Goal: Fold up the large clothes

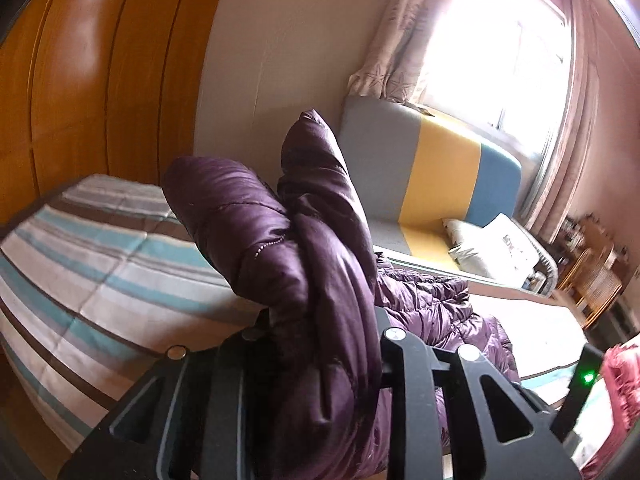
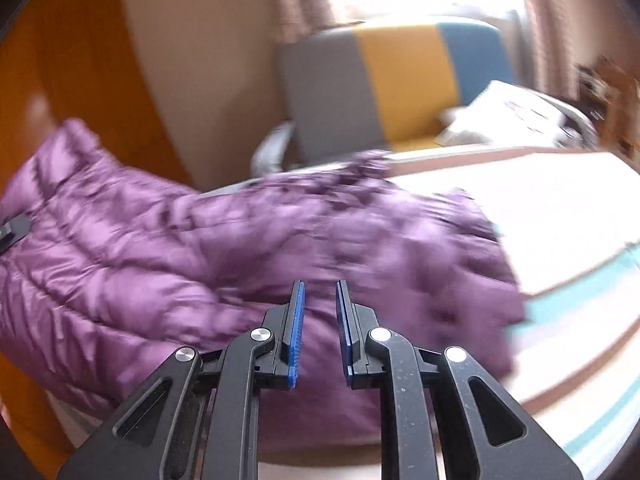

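A quilted purple down jacket (image 1: 240, 216) lies on the striped bed (image 1: 80, 260). In the left wrist view my left gripper (image 1: 320, 320) is shut on a thick bunch of the jacket, which rises above the bed and hides both fingertips. The remainder of the jacket (image 1: 440, 304) trails down to the mattress on the right. The right wrist view is blurred: my right gripper (image 2: 320, 292) hovers just over the spread jacket (image 2: 160, 240), its blue pads (image 2: 298, 320) a narrow gap apart with nothing between them.
An orange wooden wardrobe (image 1: 80, 80) stands left of the bed. Behind it is a grey, yellow and blue sofa (image 1: 440, 160) with white pillows (image 1: 492, 248) under a bright curtained window (image 1: 500, 40). A pink sleeve (image 1: 620, 380) shows at the right edge. Pale bedding (image 2: 560, 200) lies beside the jacket.
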